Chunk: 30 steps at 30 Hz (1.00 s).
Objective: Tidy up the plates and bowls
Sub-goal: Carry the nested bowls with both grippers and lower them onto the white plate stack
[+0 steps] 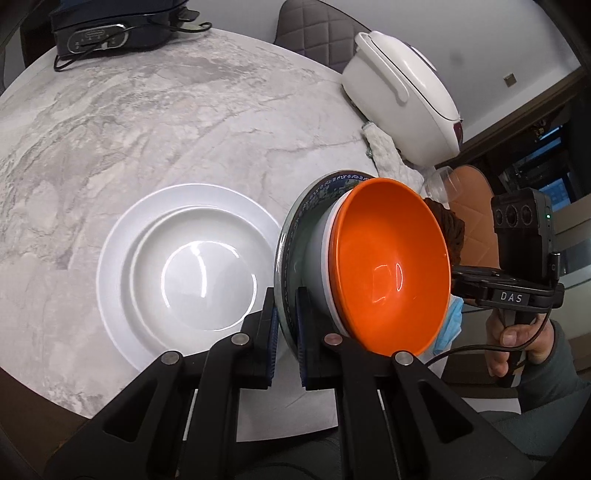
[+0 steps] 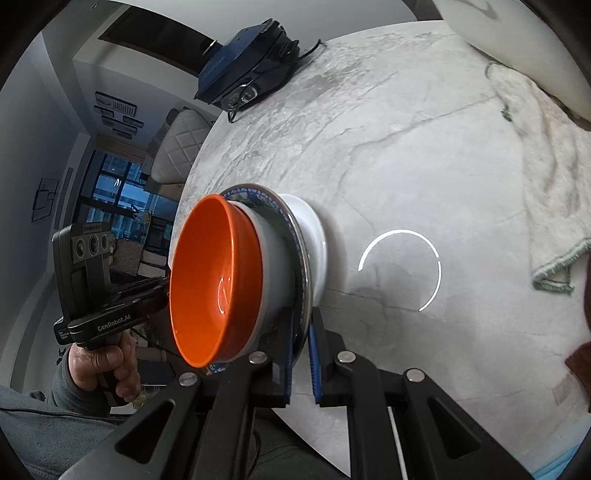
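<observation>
A blue-patterned plate (image 1: pixel 291 236) carries a white bowl (image 1: pixel 317 258) with an orange bowl (image 1: pixel 388 266) nested inside it. My left gripper (image 1: pixel 286 306) is shut on the plate's near rim, holding the stack above the table. My right gripper (image 2: pixel 303 321) is shut on the opposite rim of the same plate (image 2: pixel 301 258); the orange bowl (image 2: pixel 214 280) and white bowl (image 2: pixel 273 258) lean to its left. A large white plate (image 1: pixel 118 258) with a smaller white plate (image 1: pixel 207 277) on top lies on the marble table, left of the held stack. Its edge (image 2: pixel 317 240) shows behind the blue plate.
A white rice cooker (image 1: pixel 402 92) and a pale cloth (image 1: pixel 391 155) sit at the table's right edge, near a clear glass (image 1: pixel 443 184). A dark blue appliance (image 1: pixel 110 29) with a cord is at the far side. The round marble table (image 1: pixel 184 129) ends just below my grippers.
</observation>
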Tool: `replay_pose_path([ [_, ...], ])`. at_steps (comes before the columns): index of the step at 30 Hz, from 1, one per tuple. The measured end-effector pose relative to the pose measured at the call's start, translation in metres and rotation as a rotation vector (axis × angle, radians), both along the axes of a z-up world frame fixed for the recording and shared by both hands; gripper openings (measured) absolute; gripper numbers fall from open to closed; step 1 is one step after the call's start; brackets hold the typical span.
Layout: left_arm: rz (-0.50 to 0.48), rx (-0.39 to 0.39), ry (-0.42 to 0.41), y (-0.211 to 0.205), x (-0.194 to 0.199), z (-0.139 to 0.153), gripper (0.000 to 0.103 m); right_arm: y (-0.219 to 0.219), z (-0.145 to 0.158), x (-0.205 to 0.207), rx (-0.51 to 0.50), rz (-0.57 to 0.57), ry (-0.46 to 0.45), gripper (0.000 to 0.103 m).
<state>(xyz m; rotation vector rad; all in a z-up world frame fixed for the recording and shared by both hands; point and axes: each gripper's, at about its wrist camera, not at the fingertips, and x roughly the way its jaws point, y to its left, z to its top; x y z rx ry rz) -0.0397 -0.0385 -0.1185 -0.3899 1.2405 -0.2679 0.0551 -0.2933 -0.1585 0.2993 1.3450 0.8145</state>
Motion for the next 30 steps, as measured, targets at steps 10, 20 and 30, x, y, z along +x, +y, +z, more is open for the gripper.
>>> replay_pose_path([
  [10,0.022,0.018,0.028,0.083,0.002,-0.012,0.005,0.080,-0.011,0.001,-0.002,0.031,0.020,0.012],
  [20,-0.017,0.018,0.078,0.092,0.015,-0.060,0.006,0.097,-0.043,0.004,-0.065,-0.015,0.067,0.012],
  [30,-0.036,0.031,0.100,0.095,0.021,-0.082,0.007,0.100,-0.059,0.002,-0.089,-0.052,0.076,0.012],
])
